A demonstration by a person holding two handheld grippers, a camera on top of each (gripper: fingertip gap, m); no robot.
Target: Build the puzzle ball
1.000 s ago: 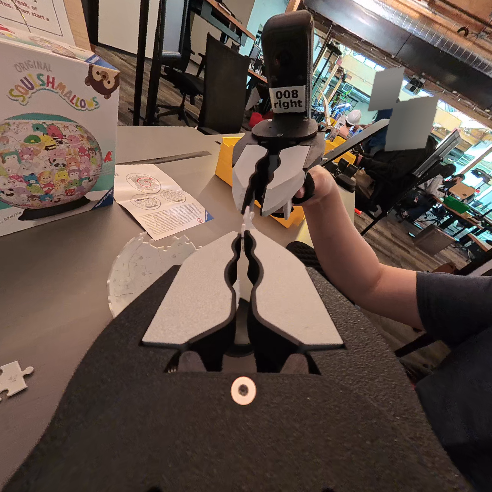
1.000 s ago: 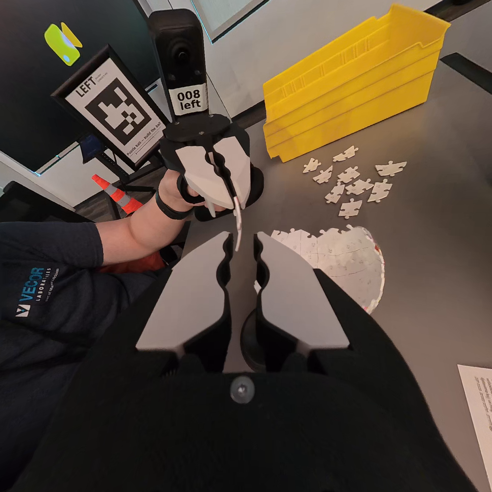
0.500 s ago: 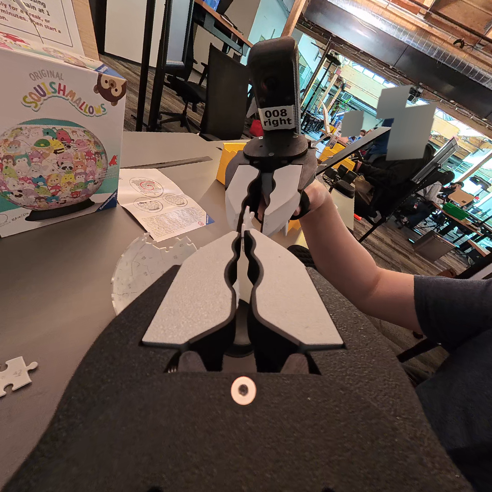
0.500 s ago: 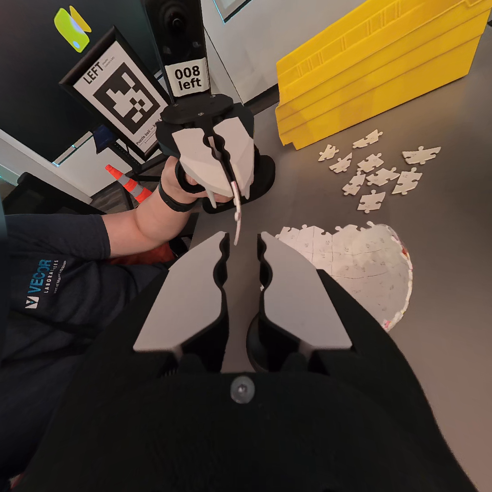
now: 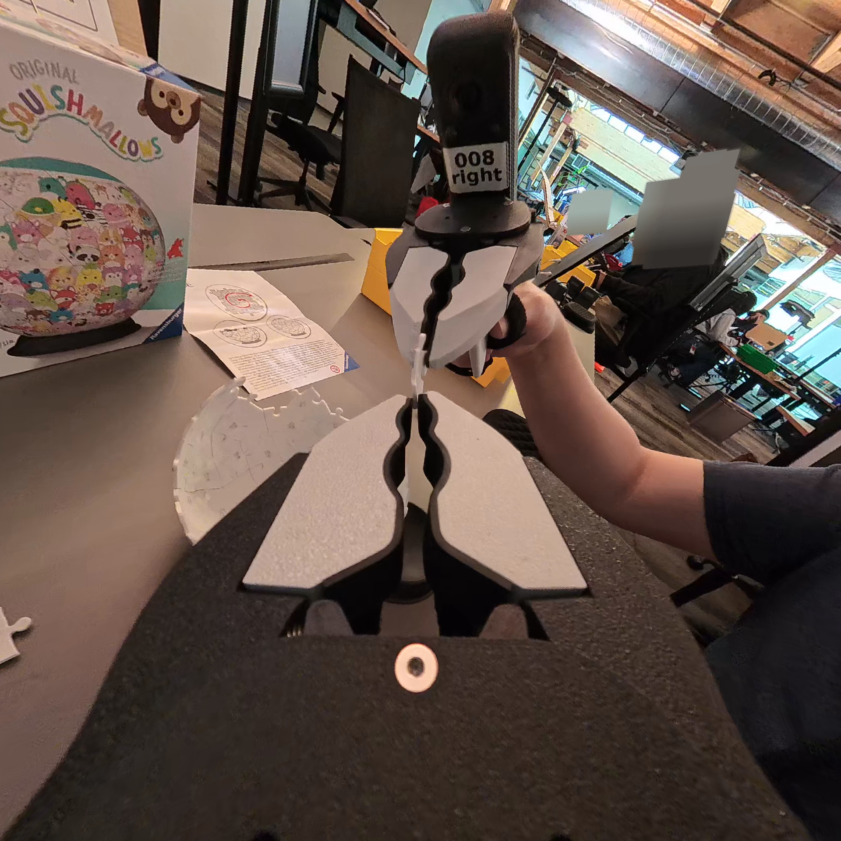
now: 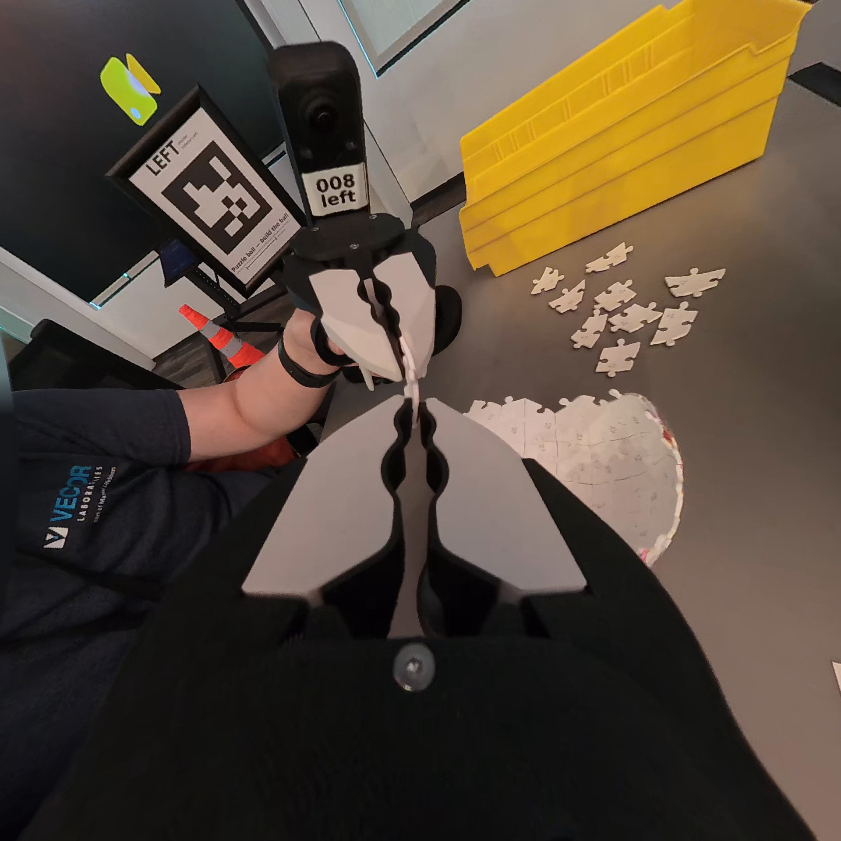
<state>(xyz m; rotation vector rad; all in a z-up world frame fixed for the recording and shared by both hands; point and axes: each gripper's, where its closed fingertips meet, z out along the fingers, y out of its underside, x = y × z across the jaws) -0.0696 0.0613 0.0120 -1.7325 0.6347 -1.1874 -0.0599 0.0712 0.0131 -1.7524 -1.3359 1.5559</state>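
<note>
A single white puzzle piece (image 5: pixel 416 380) is held edge-on in the air between both grippers. My left gripper (image 5: pixel 416 400) is shut on one end of it. My right gripper (image 6: pixel 415 402) faces it tip to tip and is shut on the other end (image 6: pixel 411 387). The half-built white ball shell (image 5: pixel 236 455) lies hollow side up on the grey table (image 5: pixel 68 455), below and beside the grippers. It also shows in the right wrist view (image 6: pixel 591 455). Several loose white pieces (image 6: pixel 628 309) lie beyond it.
A yellow bin (image 6: pixel 614 159) lies at the table's far side. The puzzle box (image 5: pixel 82 205) and an instruction leaflet (image 5: pixel 268 332) sit behind the shell. One loose piece (image 5: pixel 9 637) lies at the left edge. A framed marker sign (image 6: pixel 214 200) and an orange cone (image 6: pixel 223 336) stand off the table. My two grippers' fingertips are within a few centimetres of each other.
My right gripper was open in front of the piece and has moved in and shut on its free end. My left gripper has kept hold of the piece throughout.
</note>
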